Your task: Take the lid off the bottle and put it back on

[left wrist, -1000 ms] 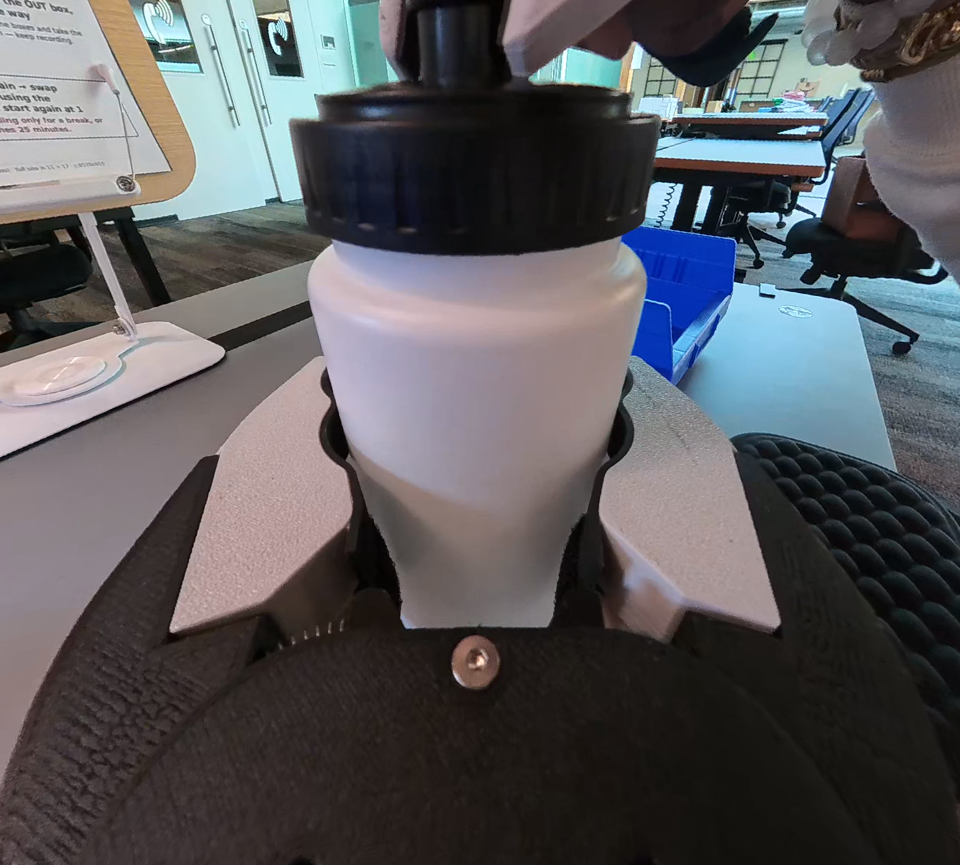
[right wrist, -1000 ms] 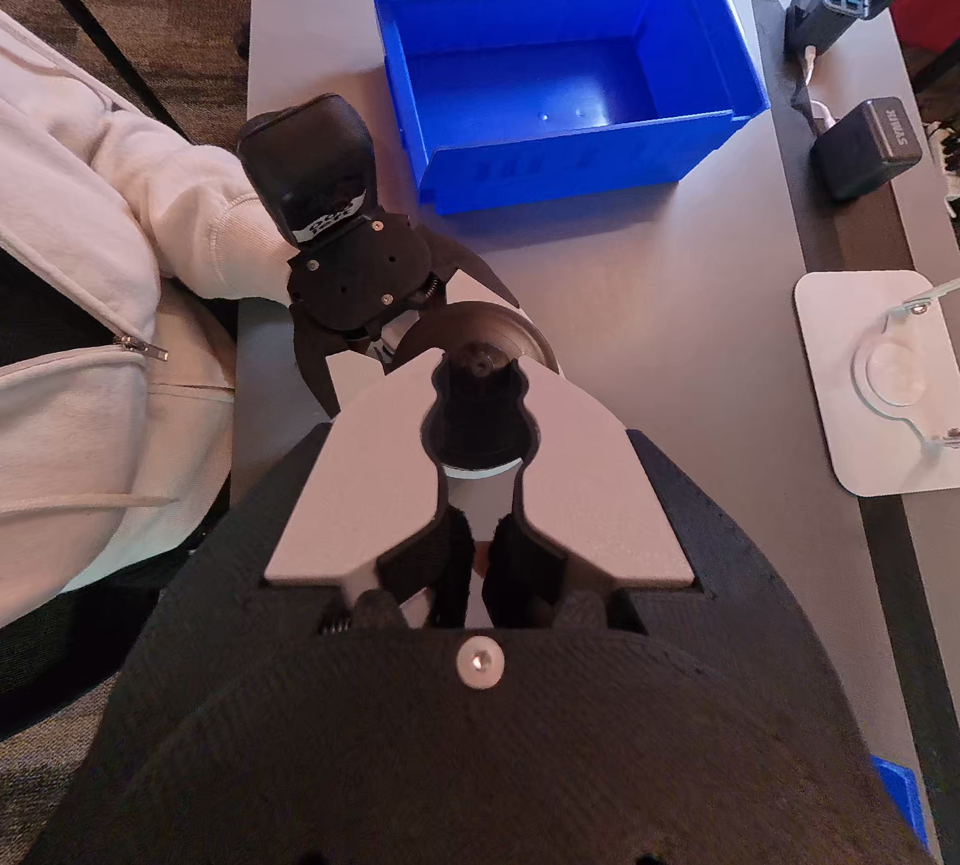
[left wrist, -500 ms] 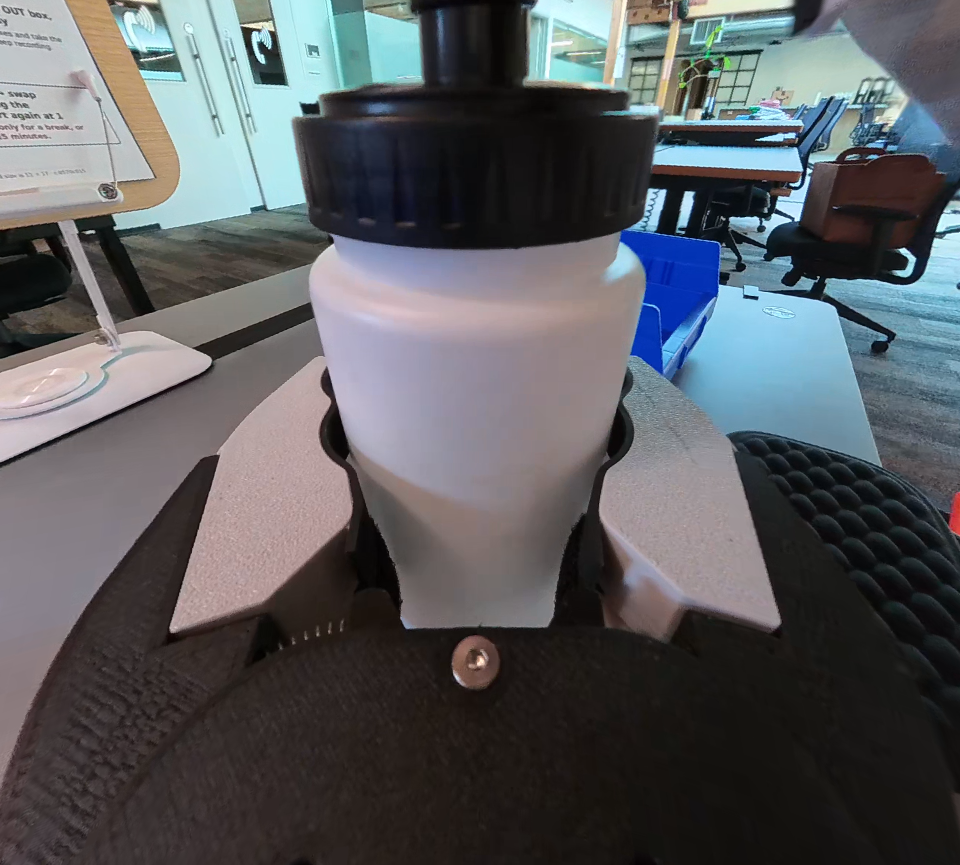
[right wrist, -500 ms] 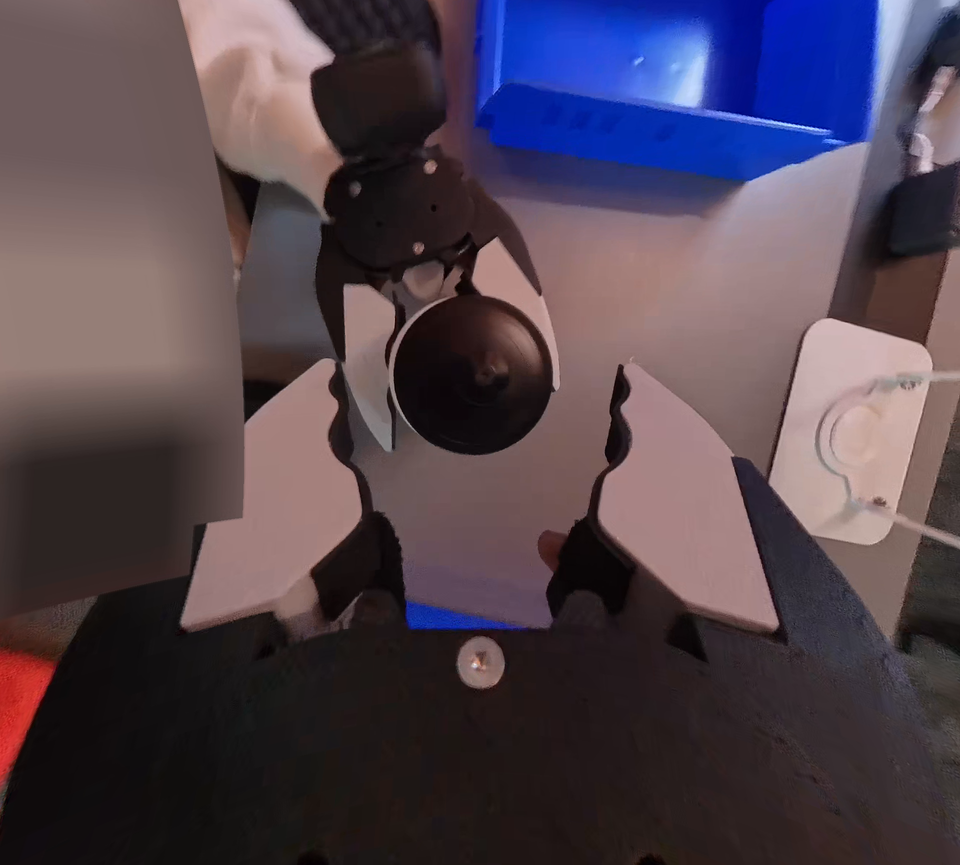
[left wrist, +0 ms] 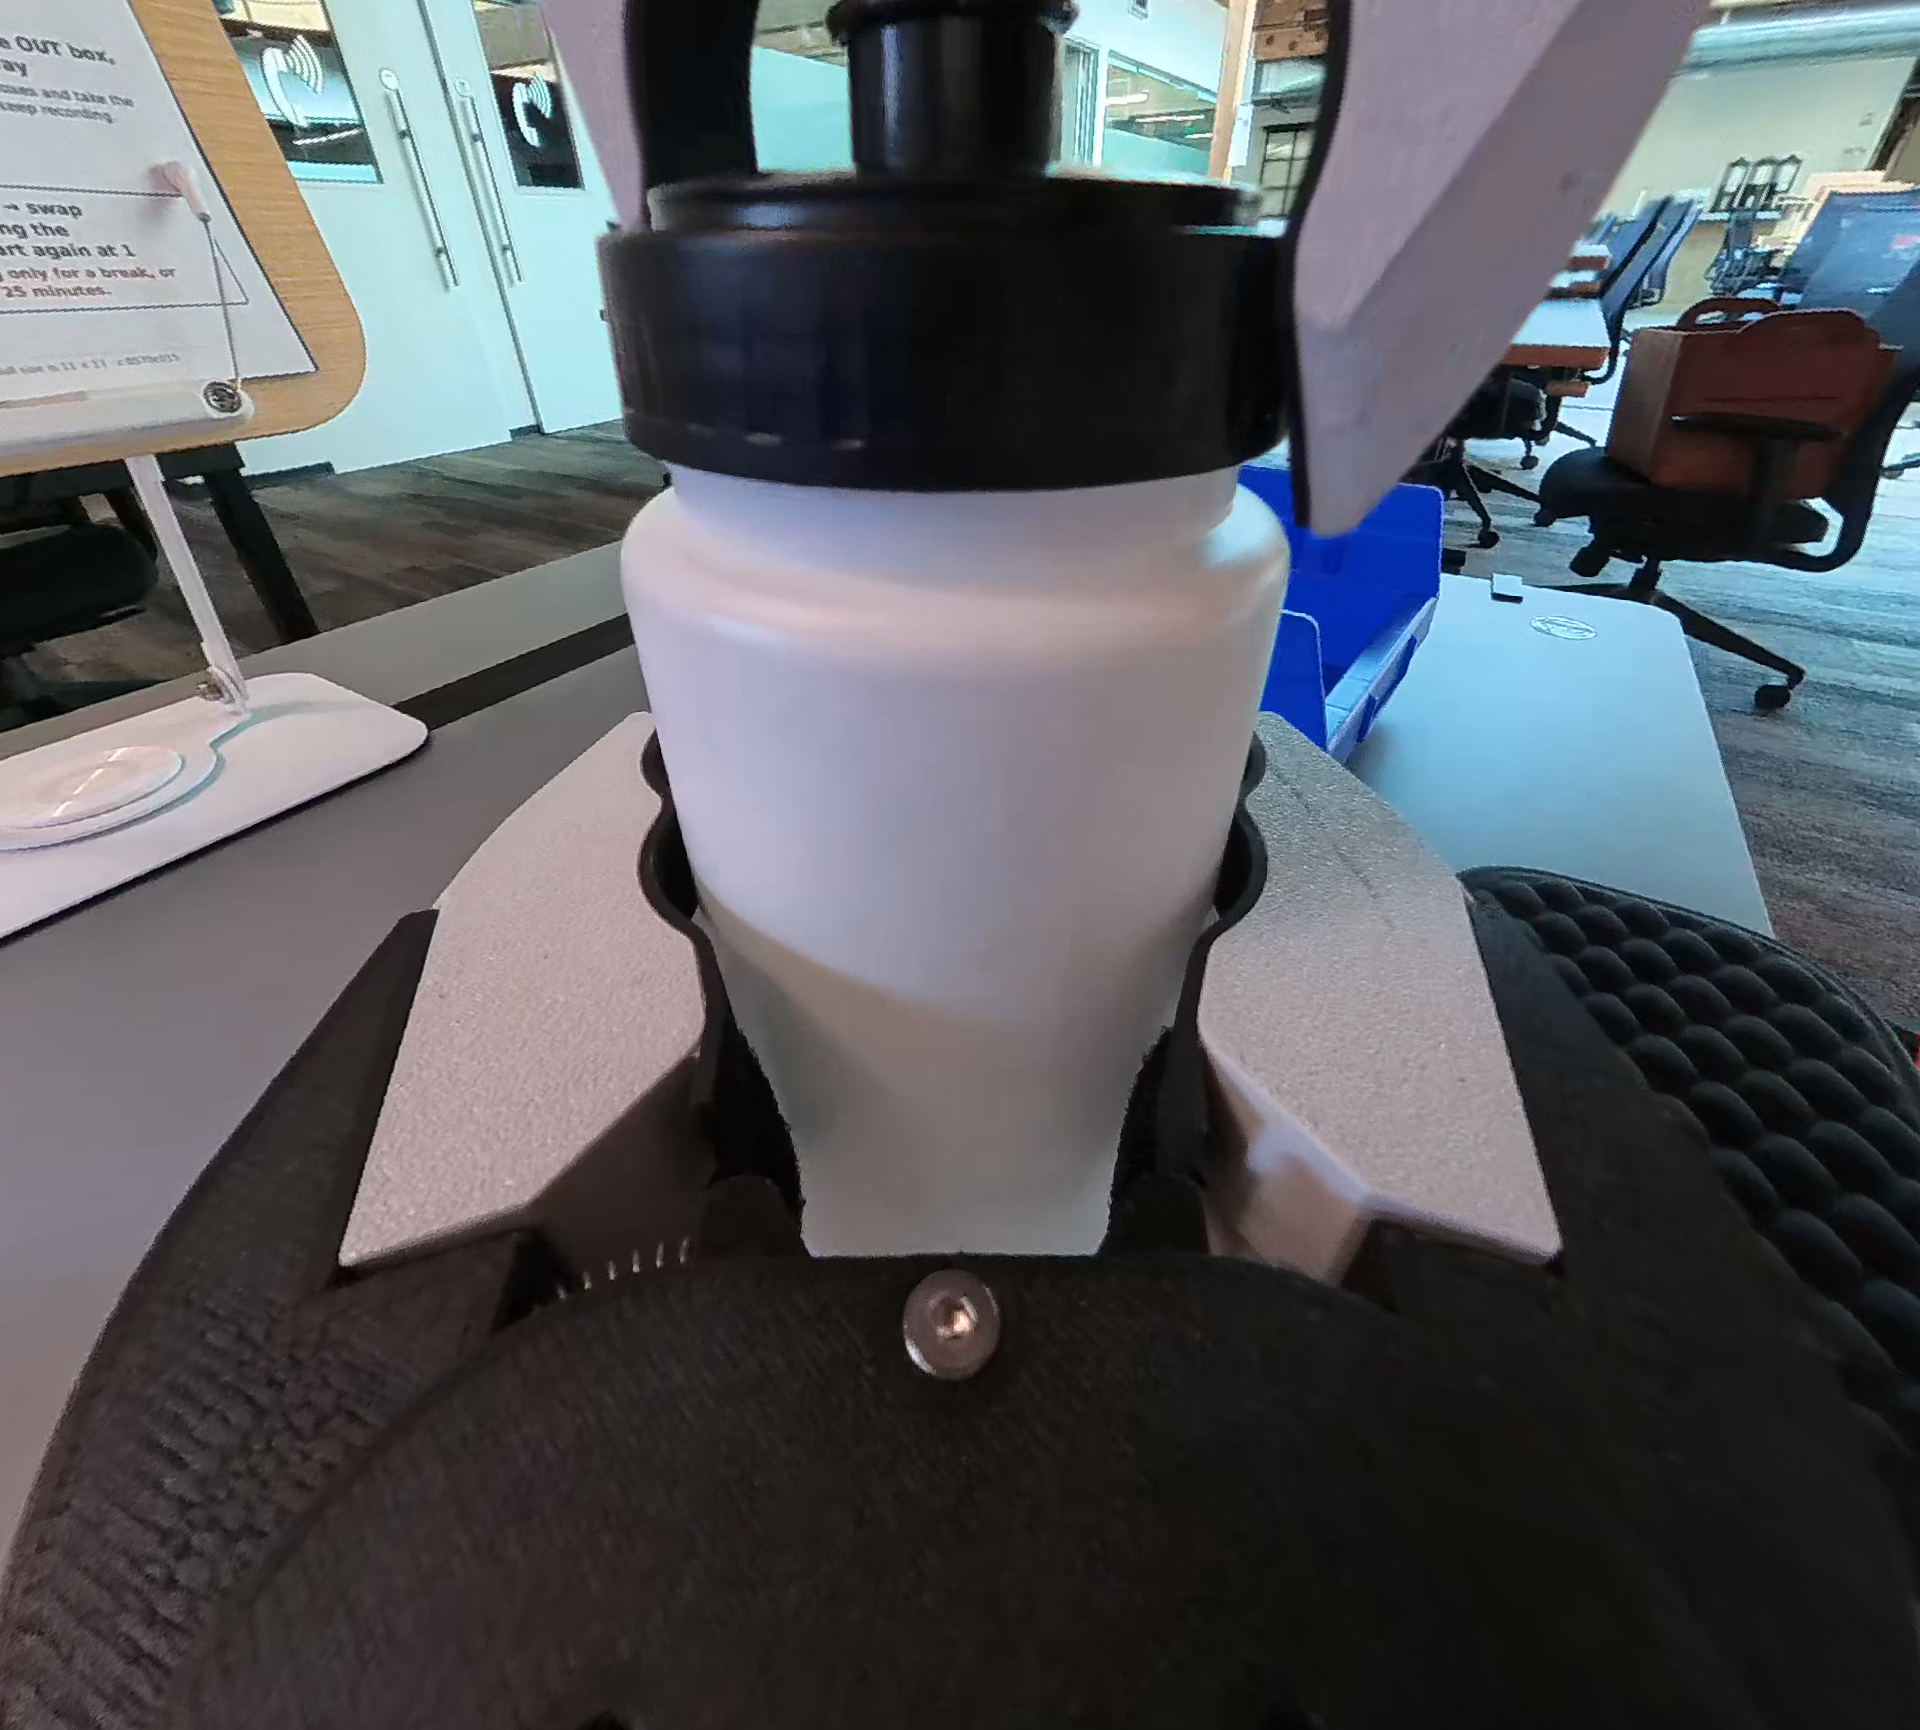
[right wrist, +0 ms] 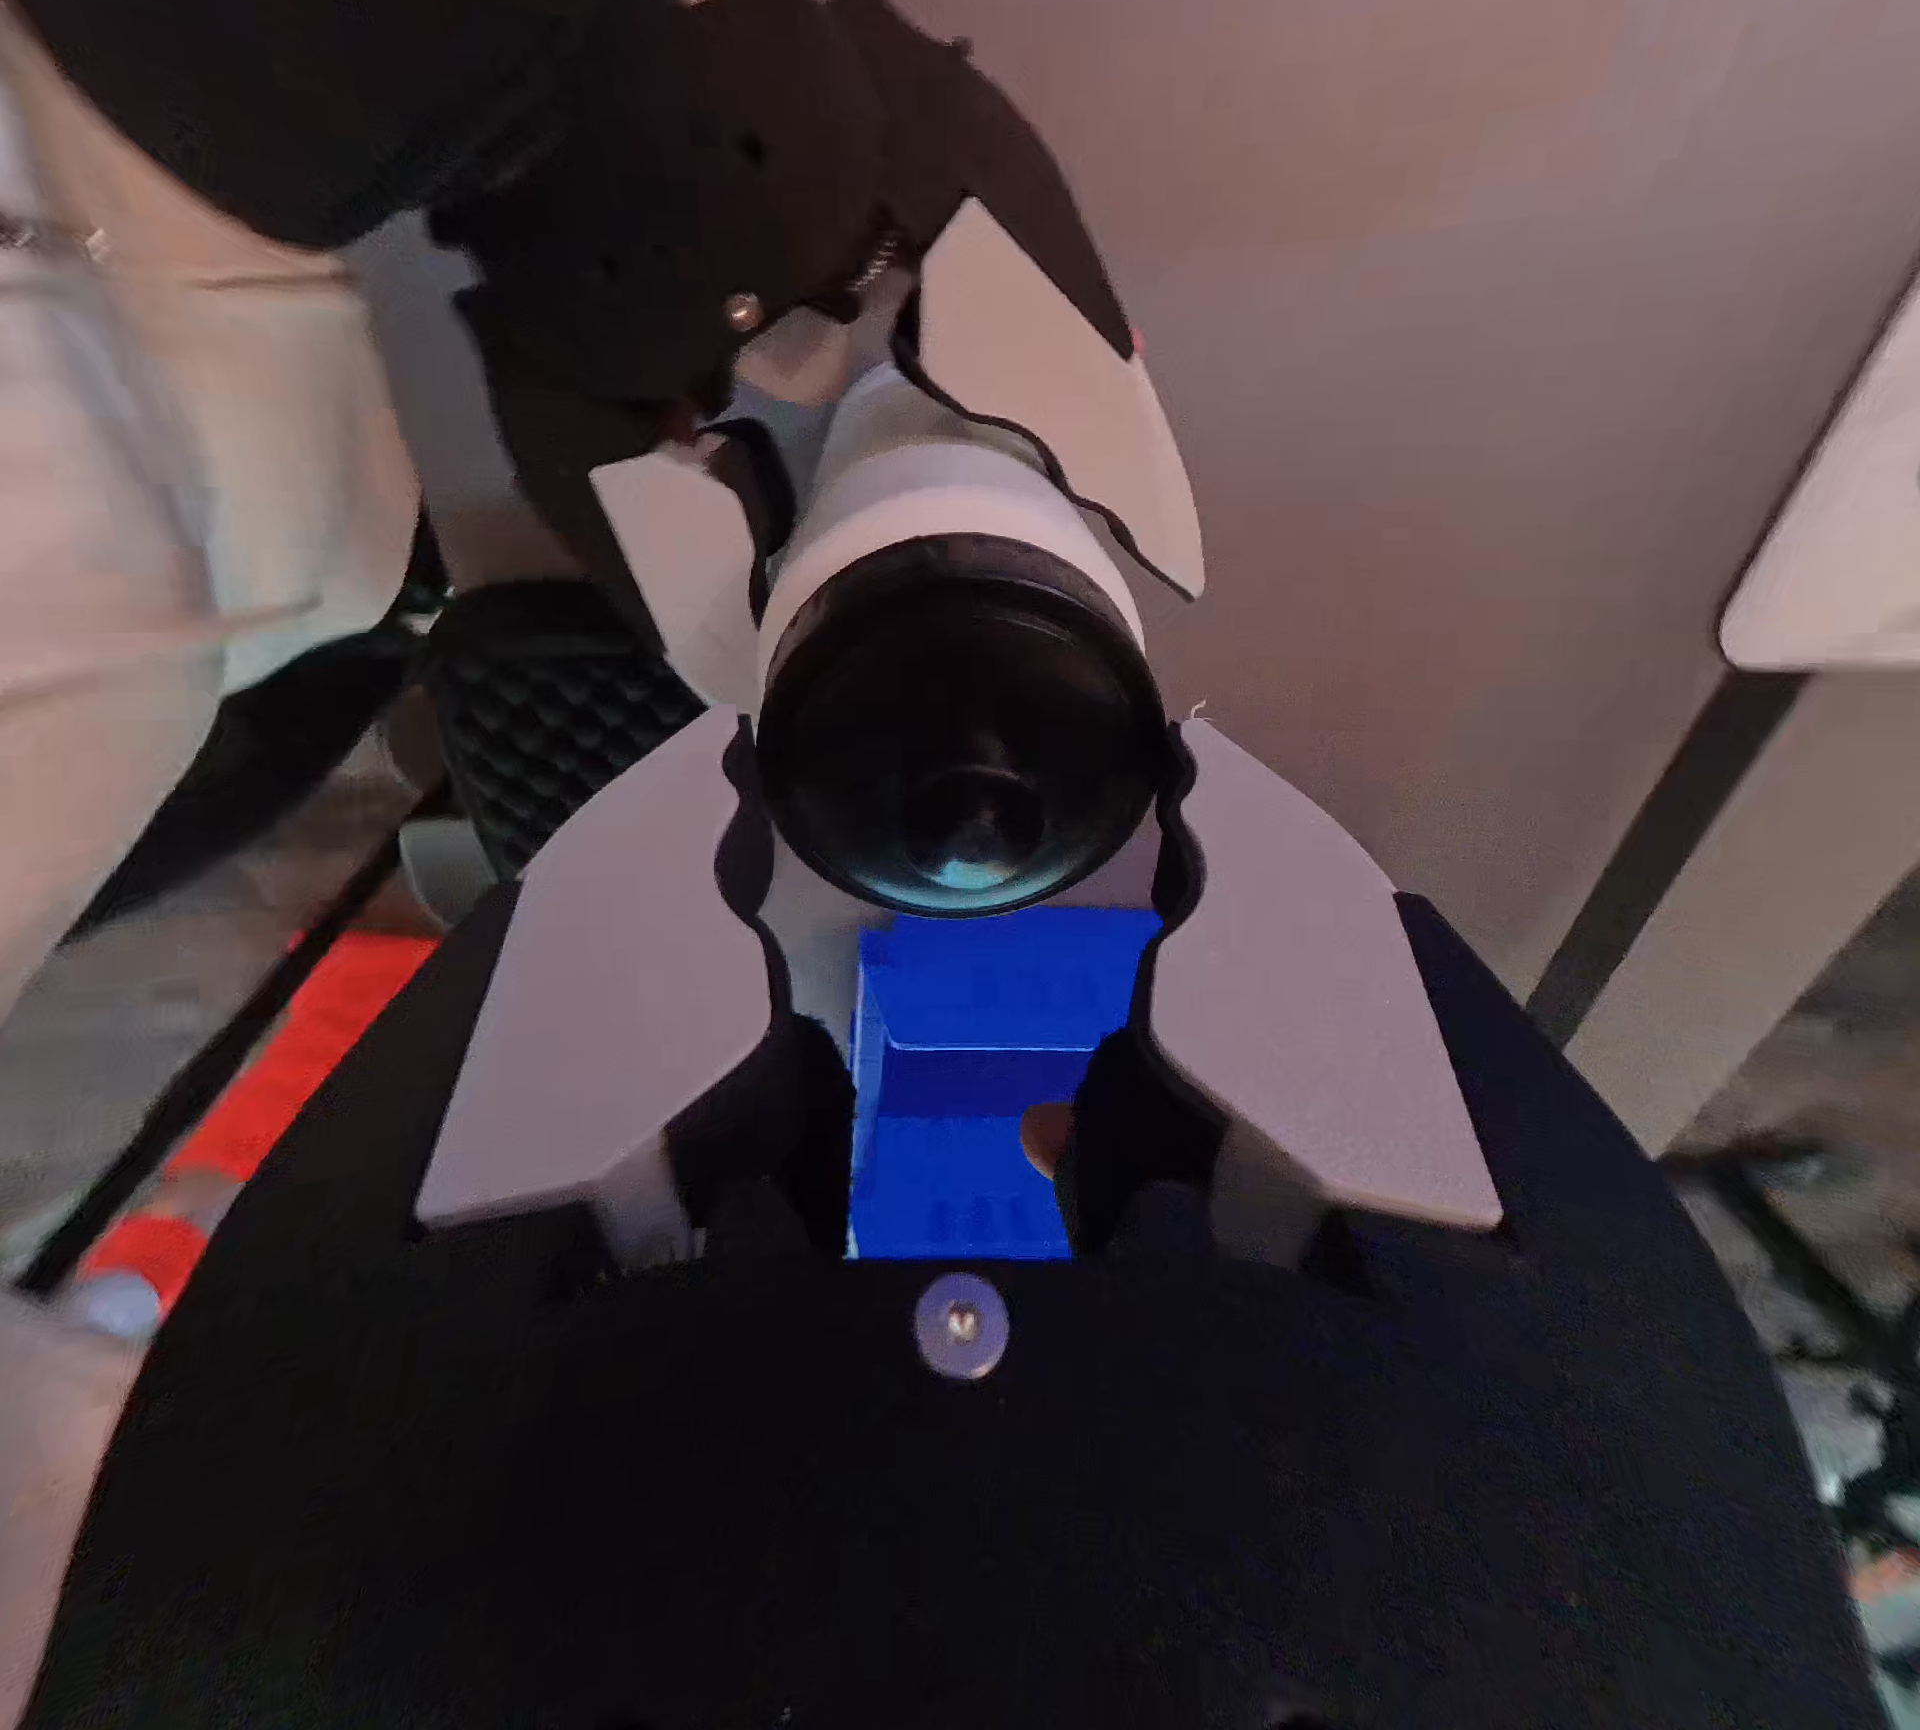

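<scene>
- My left tool (left wrist: 951, 859) is clamped on the waist of the white bottle (left wrist: 956, 745), holding it upright above the grey counter (left wrist: 208, 1005).
- The black lid (left wrist: 945, 330) sits on the bottle's neck, its spout (left wrist: 951, 80) pointing up.
- My right tool (right wrist: 961, 750) comes at the lid from above with its jaws spread wide, one grey finger (right wrist: 623, 953) either side of the lid's rim; it has hold of nothing.
- To do this step well, I judge I should centre the jaws on the ribbed rim rather than the narrow spout, close squarely so both fingers meet the rim at the same height, then turn while the left tool keeps the bottle from spinning (a skewed bite would likely slip off the ribs).
- I should keep the left grip firm but low, clear of the lid's skirt.
- Count: one bottle, one lid, two tools.
- Also one blue bin (left wrist: 1351, 620) just behind the bottle and one sign stand (left wrist: 156, 153) off to the left (its white base rests on the counter).
</scene>
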Demonstrator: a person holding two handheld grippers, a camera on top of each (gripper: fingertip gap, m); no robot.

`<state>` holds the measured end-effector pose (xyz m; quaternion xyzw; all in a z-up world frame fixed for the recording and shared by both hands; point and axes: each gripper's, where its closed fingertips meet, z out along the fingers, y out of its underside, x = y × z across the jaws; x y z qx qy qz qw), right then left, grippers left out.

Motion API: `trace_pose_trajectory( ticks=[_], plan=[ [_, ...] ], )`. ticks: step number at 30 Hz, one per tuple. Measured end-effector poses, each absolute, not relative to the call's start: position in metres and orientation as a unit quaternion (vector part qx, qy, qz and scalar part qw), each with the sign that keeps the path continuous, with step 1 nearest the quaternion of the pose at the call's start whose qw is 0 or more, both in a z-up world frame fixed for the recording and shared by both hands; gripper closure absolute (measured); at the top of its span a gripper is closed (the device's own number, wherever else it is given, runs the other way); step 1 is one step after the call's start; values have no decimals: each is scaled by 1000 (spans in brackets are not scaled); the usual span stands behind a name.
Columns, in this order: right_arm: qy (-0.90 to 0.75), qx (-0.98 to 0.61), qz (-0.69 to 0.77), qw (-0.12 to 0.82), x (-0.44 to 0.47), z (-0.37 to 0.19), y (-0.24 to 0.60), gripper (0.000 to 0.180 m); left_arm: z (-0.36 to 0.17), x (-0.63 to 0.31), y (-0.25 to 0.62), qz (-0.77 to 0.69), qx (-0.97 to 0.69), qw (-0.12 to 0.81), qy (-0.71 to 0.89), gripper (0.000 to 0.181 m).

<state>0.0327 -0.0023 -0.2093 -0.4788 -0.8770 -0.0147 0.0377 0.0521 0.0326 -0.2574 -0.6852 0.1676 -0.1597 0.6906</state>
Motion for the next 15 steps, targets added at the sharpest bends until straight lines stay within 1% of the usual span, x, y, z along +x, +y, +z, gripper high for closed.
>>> trace_pose_trajectory(
  ticks=[2, 3, 4, 5, 7, 9, 11, 13, 15],
  plan=[
    [-877, -476, -30, 64, 32, -211, -1, 105, -257, 53, 32, -163, -685, 689, 170, 81],
    [-887, -458, -23, 54, 34, -212, -3, 99, -257, 53, 31, -166, -685, 689, 170, 81],
    [-898, -437, 12, 40, 34, -211, -10, 81, -257, 52, 31, -168, -684, 690, 169, 81],
    [-908, -411, 66, 32, 31, -207, -19, 71, -257, 52, 30, -171, -682, 690, 169, 81],
    [-917, -356, 173, 42, 27, -197, -28, 60, -257, 52, 29, -179, -680, 689, 173, 81],
    [-904, -319, 270, 94, 19, -191, -24, 49, -257, 55, 28, -189, -678, 686, 184, 81],
    [-858, -303, 392, 134, 16, -188, -22, 44, -257, 57, 26, -197, -676, 683, 192, 81],
    [-802, -294, 498, 150, 18, -187, -23, 43, -257, 58, 25, -202, -675, 682, 197, 81],
    [-744, -274, 584, 176, 18, -179, -26, 51, -257, 59, 25, -204, -673, 682, 200, 81]
  ],
)
